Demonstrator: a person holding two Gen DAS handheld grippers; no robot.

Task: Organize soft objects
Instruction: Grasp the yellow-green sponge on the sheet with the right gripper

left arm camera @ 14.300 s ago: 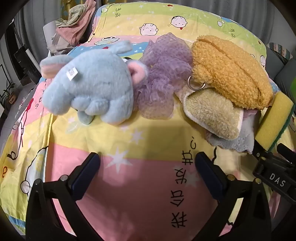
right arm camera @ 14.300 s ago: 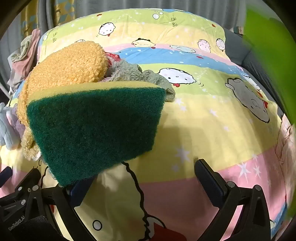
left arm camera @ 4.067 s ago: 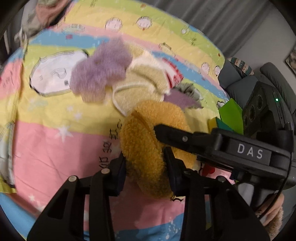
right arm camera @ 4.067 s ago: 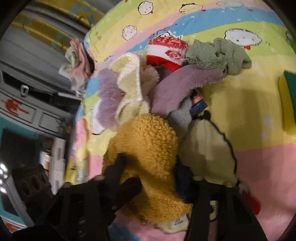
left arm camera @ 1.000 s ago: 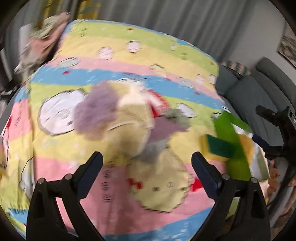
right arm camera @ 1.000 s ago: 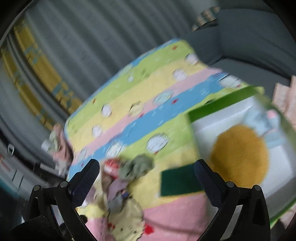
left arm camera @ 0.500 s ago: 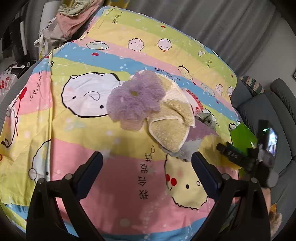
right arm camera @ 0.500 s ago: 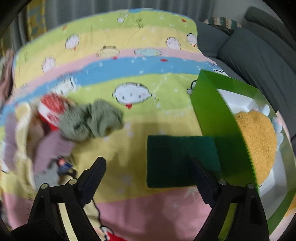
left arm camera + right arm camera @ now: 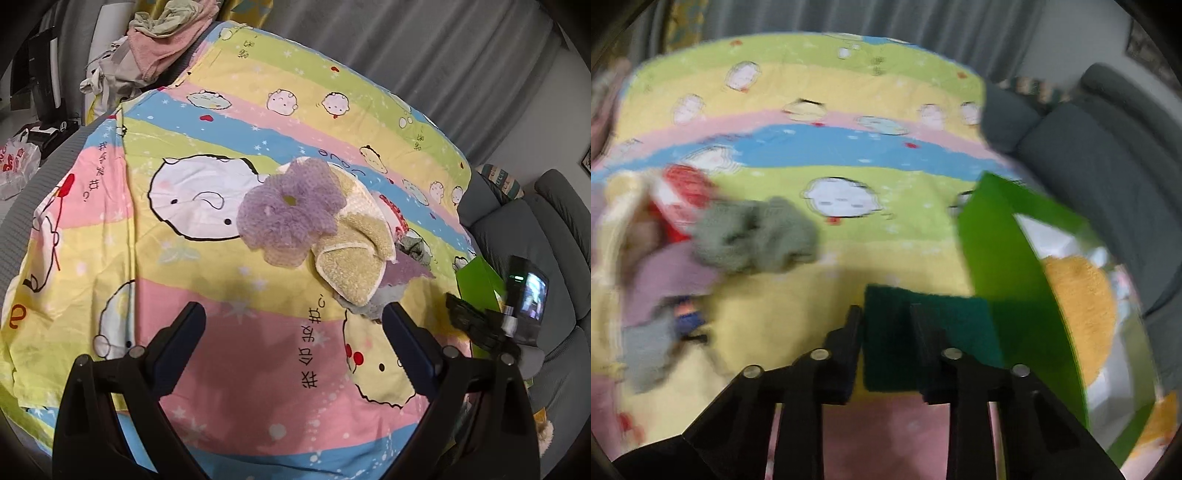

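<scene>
Yellow plush [image 9: 1078,314] already sits in the green box [image 9: 997,251]; right gripper [image 9: 886,325] pinches the sponge [image 9: 945,325]; left gripper [image 9: 291,325] spread; the pile [image 9: 295,221] at 12 o'clock remains.

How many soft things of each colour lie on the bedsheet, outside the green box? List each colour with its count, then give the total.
Purple: 2 (mesh pouf, purple cloth)
Green: 2 (scouring sponge, sage cloth)
Yellow: 1 (fluffy towel)
Grey: 1 (grey cloth)
Red-and-white: 1 (knit item)
Total: 7
</scene>
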